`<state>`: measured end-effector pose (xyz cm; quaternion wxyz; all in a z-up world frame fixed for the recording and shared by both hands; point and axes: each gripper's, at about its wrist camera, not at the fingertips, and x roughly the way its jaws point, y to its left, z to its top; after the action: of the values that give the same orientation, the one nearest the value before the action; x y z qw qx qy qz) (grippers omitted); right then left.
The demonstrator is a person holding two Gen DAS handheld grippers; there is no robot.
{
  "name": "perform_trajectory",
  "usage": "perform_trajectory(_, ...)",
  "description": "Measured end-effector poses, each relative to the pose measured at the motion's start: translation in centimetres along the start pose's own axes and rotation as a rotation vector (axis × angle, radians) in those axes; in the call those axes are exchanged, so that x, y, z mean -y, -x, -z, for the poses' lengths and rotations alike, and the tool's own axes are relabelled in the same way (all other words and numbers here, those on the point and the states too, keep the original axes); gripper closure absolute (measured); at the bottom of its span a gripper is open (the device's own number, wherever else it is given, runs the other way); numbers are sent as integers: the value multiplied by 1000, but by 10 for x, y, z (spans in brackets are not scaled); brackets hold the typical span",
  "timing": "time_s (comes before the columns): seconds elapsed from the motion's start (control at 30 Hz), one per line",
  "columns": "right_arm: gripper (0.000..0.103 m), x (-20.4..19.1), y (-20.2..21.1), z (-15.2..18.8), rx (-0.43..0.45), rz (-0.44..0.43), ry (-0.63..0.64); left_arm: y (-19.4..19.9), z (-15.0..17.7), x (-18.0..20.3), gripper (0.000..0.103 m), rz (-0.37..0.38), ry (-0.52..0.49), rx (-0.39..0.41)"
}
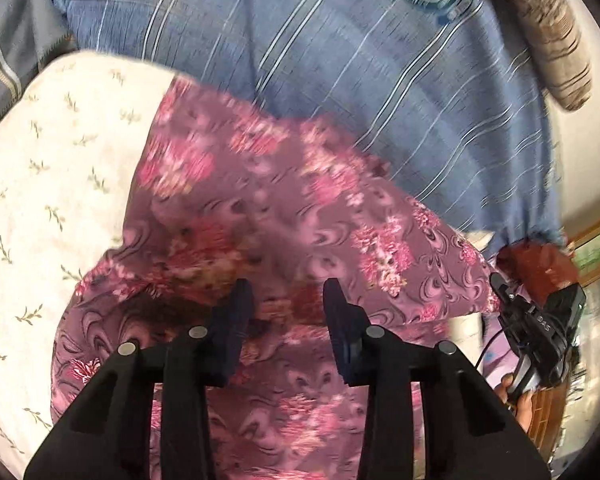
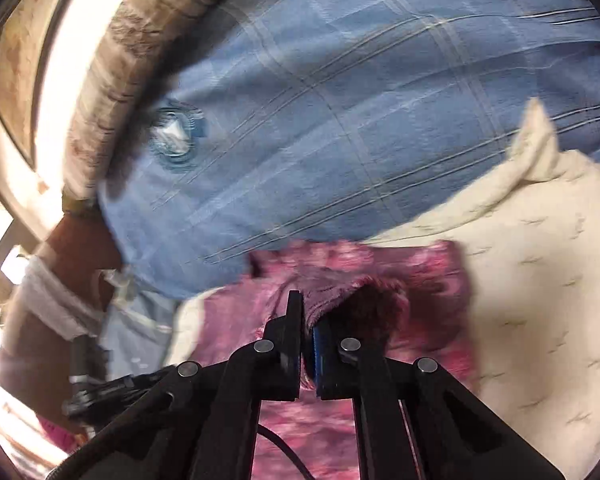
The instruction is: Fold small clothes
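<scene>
A purple garment with pink flowers [image 1: 260,208] lies spread on a cream bed sheet with small leaf prints [image 1: 52,168]. My left gripper [image 1: 288,292] hovers low over its near part, jaws a little apart, and a dark reddish fold of the cloth shows in the gap; no pad visibly presses on it. In the right wrist view my right gripper [image 2: 308,312] is shut on a raised edge of the same garment [image 2: 380,272], which bunches up around its fingertips [image 2: 294,308]. The right gripper [image 1: 540,320] also shows at the garment's right edge, held by a hand.
A blue striped and checked cloth [image 1: 340,60] covers the bed behind the garment, also seen as blue cloth [image 2: 360,100]. A brown patterned bolster [image 1: 552,32] lies along its far side. Grey fabric [image 1: 12,52] sits at the upper left. A person's arm [image 2: 60,264] is at the left.
</scene>
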<state>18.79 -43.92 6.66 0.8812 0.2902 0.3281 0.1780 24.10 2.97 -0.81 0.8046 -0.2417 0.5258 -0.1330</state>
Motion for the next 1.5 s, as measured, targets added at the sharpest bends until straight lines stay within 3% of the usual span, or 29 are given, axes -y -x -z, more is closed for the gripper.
perform_trajectory(0.17, 98, 51, -45, 36, -181, 180, -29, -9, 7, -32, 69, 9, 78, -69)
perform_trajectory(0.23, 97, 59, -48, 42, -195, 175, -60, 6, 5, -39, 68, 27, 84, -38)
perform_trajectory(0.27, 94, 60, -45, 42, -186, 155, -82, 17, 3, -43, 63, 33, 92, -13)
perform_trajectory(0.33, 82, 61, -38, 39, -170, 89, -130, 32, -3, -48, 46, 67, 122, 22)
perform_trajectory(0.37, 66, 63, -34, 38, -159, 71, -146, 35, -5, -50, 34, 75, 130, 30)
perform_trajectory(0.4, 52, 66, -32, 38, -142, 64, -160, 35, -6, -48, 29, 77, 134, 37)
perform_trajectory(0.43, 49, 68, -31, 36, -127, 60, -175, 32, -6, -45, 28, 77, 133, 35)
perform_trajectory(0.47, 50, 70, -33, 35, -121, 59, -188, 25, -6, -43, 28, 74, 125, 18)
perform_trajectory(0.53, 65, 68, -42, 38, -147, 69, -173, 5, -6, -33, 28, 24, 99, -27)
perform_trajectory(0.57, 96, 65, -44, 38, -161, 77, -148, -5, -6, -31, 29, -18, 82, -42)
perform_trajectory(0.6, 99, 59, -44, 39, -165, 87, -117, -14, -5, -32, 30, -62, 78, -54)
perform_trajectory(0.63, 99, 58, -42, 38, -142, 134, -95, -22, -4, -36, 31, -101, 90, -71)
perform_trajectory(0.67, 99, 58, -43, 37, -138, 161, -94, -29, -4, -43, 40, -110, 109, -86)
perform_trajectory(0.77, 99, 75, -53, 42, -210, 255, -95, -18, -7, -50, 42, -67, 141, -90)
perform_trajectory(0.93, 91, 63, -2, 38, -154, 114, -155, 36, 0, -49, 42, -14, 79, -54)
perform_trajectory(1.0, 77, 47, 27, 47, -149, 100, -113, 61, 13, -47, 39, -18, 16, -53)
perform_trajectory(1.07, 65, 33, 54, 65, -171, 120, -63, 80, 32, -47, 33, -41, -50, -87)
perform_trajectory(1.23, 65, 13, 117, 134, -248, 89, -15, 116, 90, -64, 32, -66, -138, -147)
perform_trajectory(1.37, 64, 21, 146, 191, -320, 103, -51, 132, 135, -91, 32, -92, -128, -188)
perform_trajectory(1.5, 61, 33, 149, 226, -389, 106, -102, 129, 172, -109, 32, -61, -87, -239)
